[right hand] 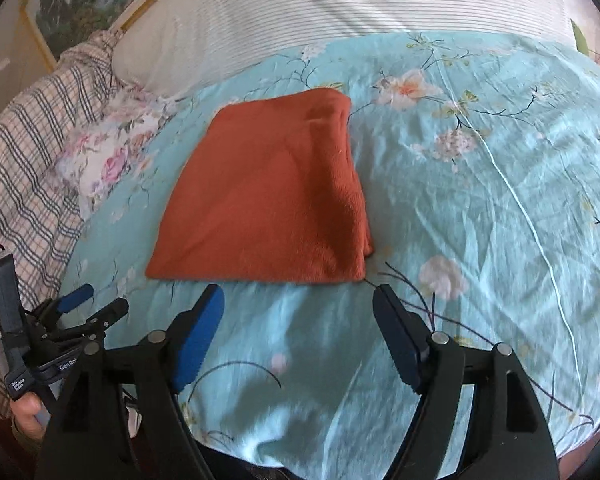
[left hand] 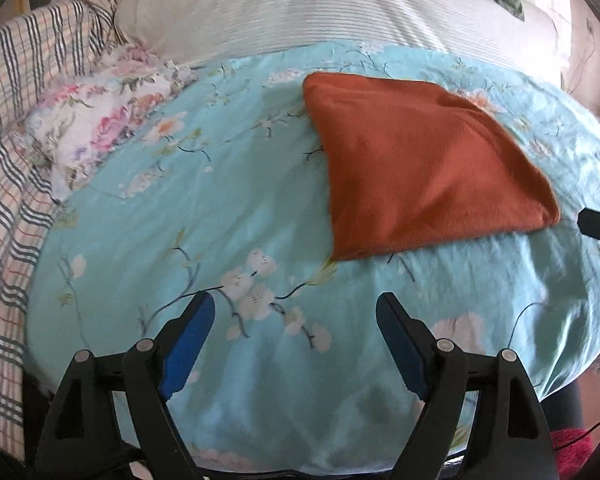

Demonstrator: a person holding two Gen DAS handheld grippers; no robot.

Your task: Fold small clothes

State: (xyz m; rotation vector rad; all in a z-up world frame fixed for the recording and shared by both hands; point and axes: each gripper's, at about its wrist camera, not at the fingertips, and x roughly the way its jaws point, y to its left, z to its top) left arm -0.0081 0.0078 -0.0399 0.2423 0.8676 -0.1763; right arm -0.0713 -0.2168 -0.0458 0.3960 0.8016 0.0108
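Both your grippers are off the cloth: left gripper (left hand: 296,312) and right gripper (right hand: 299,304) have fingers spread, nothing between them. Orange cloth (right hand: 268,196) lies folded flat on the bed (right hand: 480,200), at 12 o'clock of the right fingers, just clear. Reads as a finished fold, released so it stays square.

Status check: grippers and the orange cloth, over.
Left gripper open, empty. Right gripper open, empty. Orange cloth folded flat on the bedspread, clear of both. Nothing in the way.
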